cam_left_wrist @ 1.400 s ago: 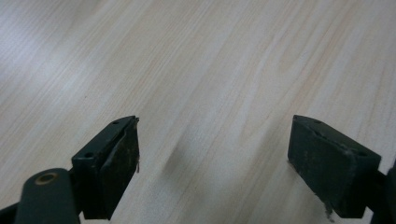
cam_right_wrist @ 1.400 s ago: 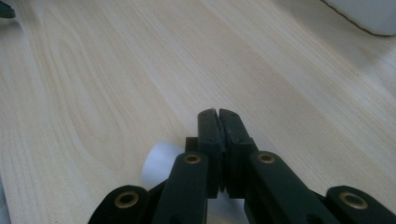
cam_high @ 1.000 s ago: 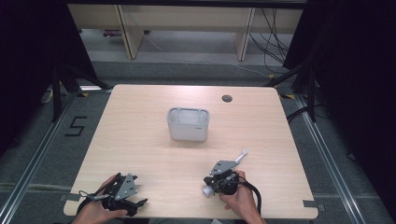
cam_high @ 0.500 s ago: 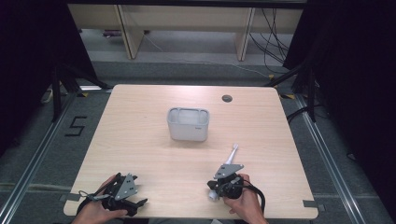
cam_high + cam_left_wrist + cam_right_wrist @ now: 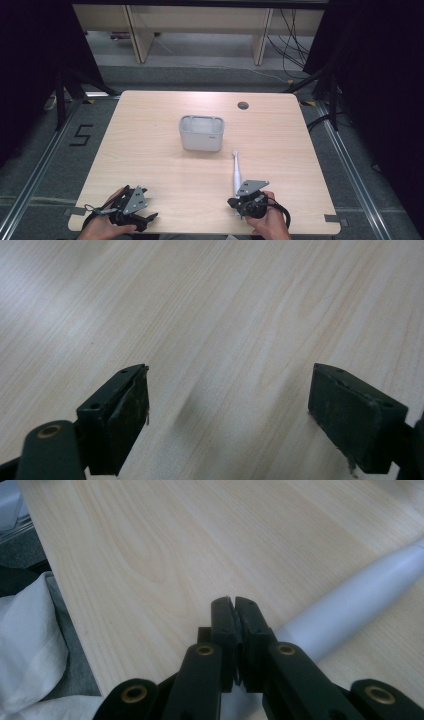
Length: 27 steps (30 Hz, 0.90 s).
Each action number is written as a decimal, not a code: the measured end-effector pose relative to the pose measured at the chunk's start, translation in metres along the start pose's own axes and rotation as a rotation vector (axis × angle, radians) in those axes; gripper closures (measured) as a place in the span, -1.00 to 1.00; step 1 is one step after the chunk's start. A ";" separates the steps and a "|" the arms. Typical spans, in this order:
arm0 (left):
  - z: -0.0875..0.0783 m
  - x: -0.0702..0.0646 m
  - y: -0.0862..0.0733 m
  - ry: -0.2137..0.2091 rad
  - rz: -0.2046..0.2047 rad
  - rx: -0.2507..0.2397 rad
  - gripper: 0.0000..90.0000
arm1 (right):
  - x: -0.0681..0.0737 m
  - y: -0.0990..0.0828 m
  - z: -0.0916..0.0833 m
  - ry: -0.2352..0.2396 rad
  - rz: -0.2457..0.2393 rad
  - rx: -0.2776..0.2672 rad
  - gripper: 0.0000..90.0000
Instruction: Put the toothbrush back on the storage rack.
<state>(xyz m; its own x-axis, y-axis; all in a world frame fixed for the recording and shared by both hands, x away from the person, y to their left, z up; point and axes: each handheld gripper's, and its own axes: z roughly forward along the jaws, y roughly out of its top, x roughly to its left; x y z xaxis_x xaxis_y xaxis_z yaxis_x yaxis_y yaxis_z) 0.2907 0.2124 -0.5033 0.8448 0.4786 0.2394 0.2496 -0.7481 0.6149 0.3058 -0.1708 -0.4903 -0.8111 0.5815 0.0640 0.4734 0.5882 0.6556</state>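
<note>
Swinging round since half a second ago, the white toothbrush [image 5: 236, 172] now points straight up the table [image 5: 150, 150] toward the grey caddy [image 5: 201, 133], its handle at the right gripper [image 5: 239, 204]. From the left gripper [image 5: 227, 415] view, jaws stand wide apart over bare wood. From the right gripper [image 5: 234, 605] view, jaws sit pressed together, the toothbrush [image 5: 350, 605] lying just beside them, apparently unclamped.

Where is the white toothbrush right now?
In the high view, the toothbrush lies on the table's right half, its head pointing at the grey box, its handle reaching back under the right hand-held gripper.
</note>
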 end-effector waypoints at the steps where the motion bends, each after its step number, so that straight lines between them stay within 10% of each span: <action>1: 0.000 0.000 0.000 0.001 -0.001 0.000 -0.64 | 0.000 -0.001 0.000 -0.003 0.005 0.002 0.95; 27: 0.001 0.000 0.000 0.001 -0.003 0.003 -0.64 | -0.016 -0.020 -0.021 -0.020 0.033 0.027 0.95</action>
<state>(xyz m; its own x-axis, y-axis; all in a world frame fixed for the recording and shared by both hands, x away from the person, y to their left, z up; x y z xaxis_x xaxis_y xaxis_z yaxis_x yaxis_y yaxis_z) 0.2908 0.2122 -0.5038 0.8438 0.4809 0.2384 0.2533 -0.7484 0.6130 0.3022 -0.2038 -0.4889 -0.7877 0.6120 0.0703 0.5094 0.5829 0.6330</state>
